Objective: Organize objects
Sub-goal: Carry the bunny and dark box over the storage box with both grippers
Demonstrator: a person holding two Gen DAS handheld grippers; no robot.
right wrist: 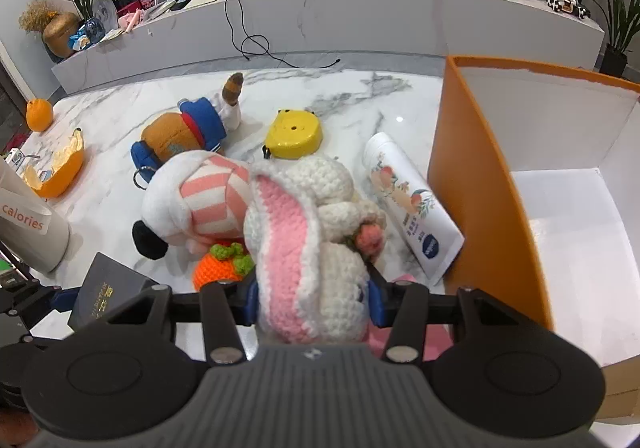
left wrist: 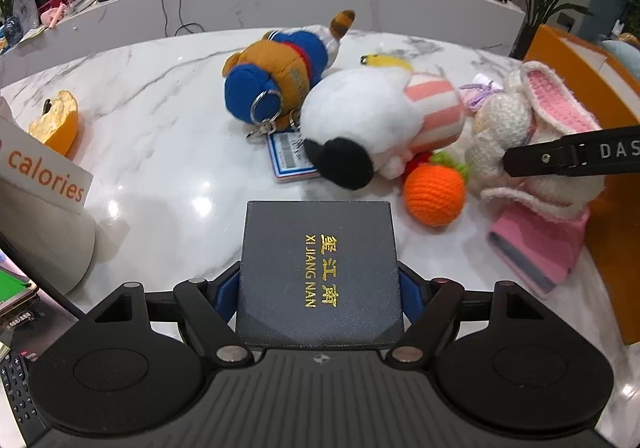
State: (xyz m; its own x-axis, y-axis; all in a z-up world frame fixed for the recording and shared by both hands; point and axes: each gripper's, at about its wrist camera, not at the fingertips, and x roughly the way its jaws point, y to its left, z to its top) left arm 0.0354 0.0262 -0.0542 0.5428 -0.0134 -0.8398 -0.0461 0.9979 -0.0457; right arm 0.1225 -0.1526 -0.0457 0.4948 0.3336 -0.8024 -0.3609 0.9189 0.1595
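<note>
My left gripper (left wrist: 319,284) is shut on a dark box with gold lettering (left wrist: 318,272), held above the marble table (left wrist: 168,152); the box also shows in the right wrist view (right wrist: 106,294). My right gripper (right wrist: 312,300) is shut on a crocheted white rabbit with pink ears (right wrist: 308,248), also in the left wrist view (left wrist: 532,128). The rabbit's crocheted orange carrot (left wrist: 434,194) lies beside it. A white plush dog in a pink striped shirt (left wrist: 372,128) and a brown plush in blue clothes (left wrist: 276,76) lie behind. An open orange box with a white inside (right wrist: 560,184) stands at the right.
A white lotion tube (right wrist: 412,204) leans by the orange box. A yellow toy (right wrist: 295,132), a pink case (left wrist: 536,248), a card tag (left wrist: 290,156), orange peel (right wrist: 60,168), a whole orange (right wrist: 39,114) and a grey "calories" tub (right wrist: 28,224) are on the table.
</note>
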